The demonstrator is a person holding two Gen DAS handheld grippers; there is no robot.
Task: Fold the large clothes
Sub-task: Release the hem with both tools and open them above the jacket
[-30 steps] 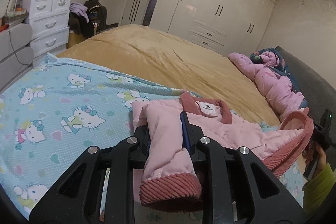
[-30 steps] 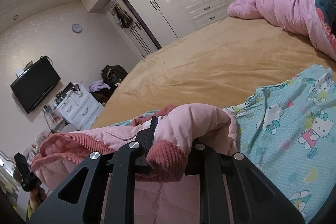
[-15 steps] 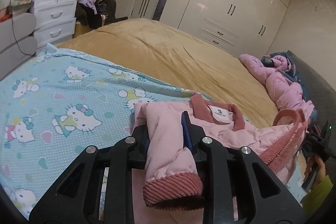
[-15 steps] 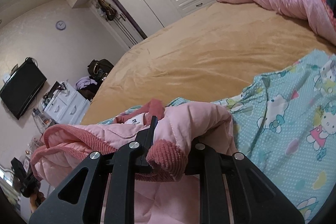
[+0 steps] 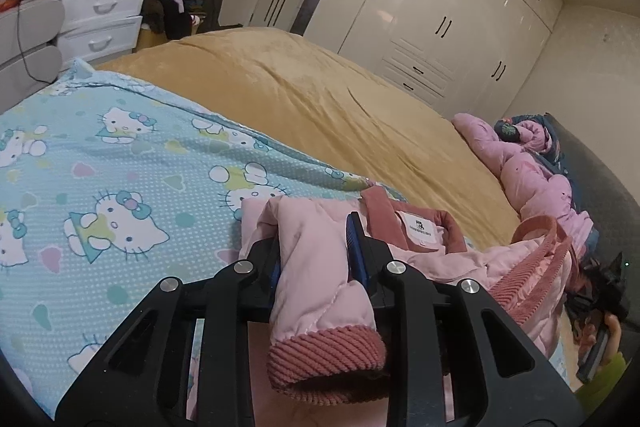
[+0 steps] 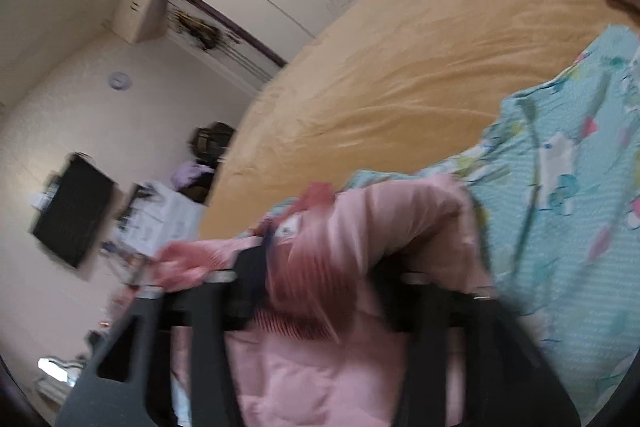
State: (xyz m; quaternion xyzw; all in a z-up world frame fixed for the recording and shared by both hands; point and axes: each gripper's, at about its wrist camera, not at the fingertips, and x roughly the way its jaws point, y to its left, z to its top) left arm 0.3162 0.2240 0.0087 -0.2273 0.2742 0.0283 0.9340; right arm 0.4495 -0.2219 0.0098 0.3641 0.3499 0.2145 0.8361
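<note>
My left gripper is clamped on a sleeve of the pink jacket, which lies on the cartoon-cat sheet. Only the left view shows the white neck label, print too small to read. The right view is blurry; my right gripper is opening with the other cuff between its jaws, plus a TV.

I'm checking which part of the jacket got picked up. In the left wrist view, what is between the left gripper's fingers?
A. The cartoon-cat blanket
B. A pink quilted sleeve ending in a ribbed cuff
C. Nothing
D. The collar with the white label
B: the left gripper is clamped on the pink sleeve, whose ribbed cuff hangs toward the camera.
</note>
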